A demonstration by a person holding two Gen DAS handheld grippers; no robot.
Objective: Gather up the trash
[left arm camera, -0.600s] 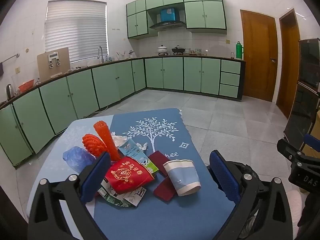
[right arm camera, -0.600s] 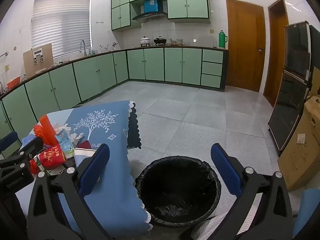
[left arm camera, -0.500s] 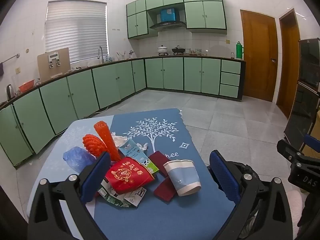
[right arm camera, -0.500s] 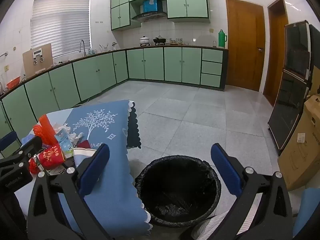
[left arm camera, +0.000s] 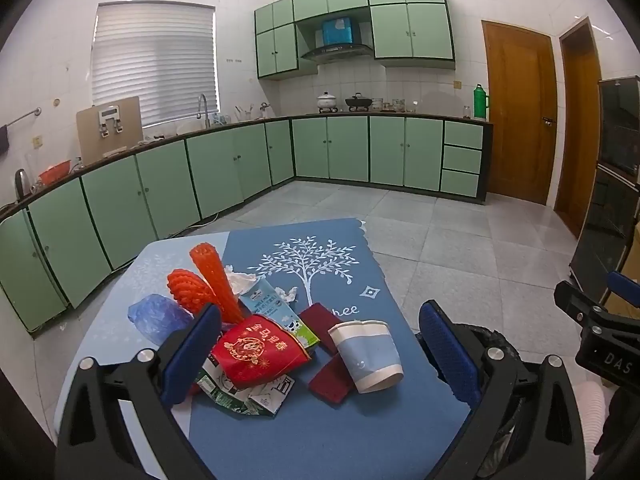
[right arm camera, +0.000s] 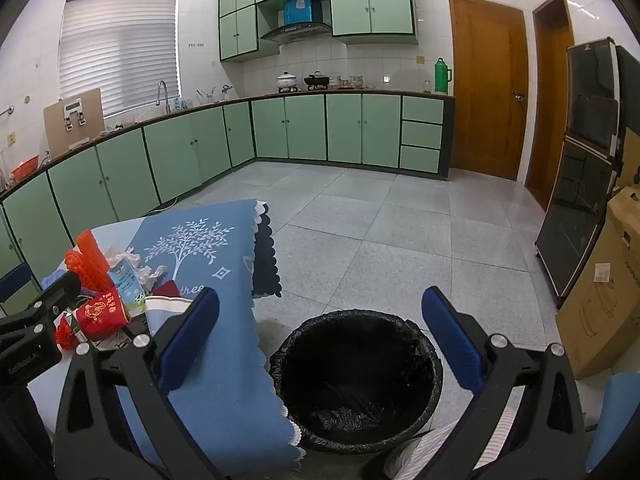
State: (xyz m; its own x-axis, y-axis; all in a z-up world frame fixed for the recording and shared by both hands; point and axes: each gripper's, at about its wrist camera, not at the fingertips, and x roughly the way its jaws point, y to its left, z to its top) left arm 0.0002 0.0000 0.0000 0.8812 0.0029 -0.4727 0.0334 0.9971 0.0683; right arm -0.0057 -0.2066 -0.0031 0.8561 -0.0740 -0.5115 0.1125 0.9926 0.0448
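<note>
My left tongs (left arm camera: 320, 344) gape wide over the trash pile (left arm camera: 260, 336) on the table (left arm camera: 340, 432) — nothing gripped. My right tongs (right arm camera: 320, 332) gape too — empty, above the black-lined bin (right arm camera: 356, 380) beside the table.

The left gripper (left arm camera: 320, 354) hangs with its blue-padded fingers (left arm camera: 191, 354) wide apart above a blue cloth-covered surface (left arm camera: 320, 432). Between them lie a crumpled red paper cup (left arm camera: 256, 350), a tipped blue-and-white paper cup (left arm camera: 366, 354) and a blue milk carton (left arm camera: 276, 308).
</note>
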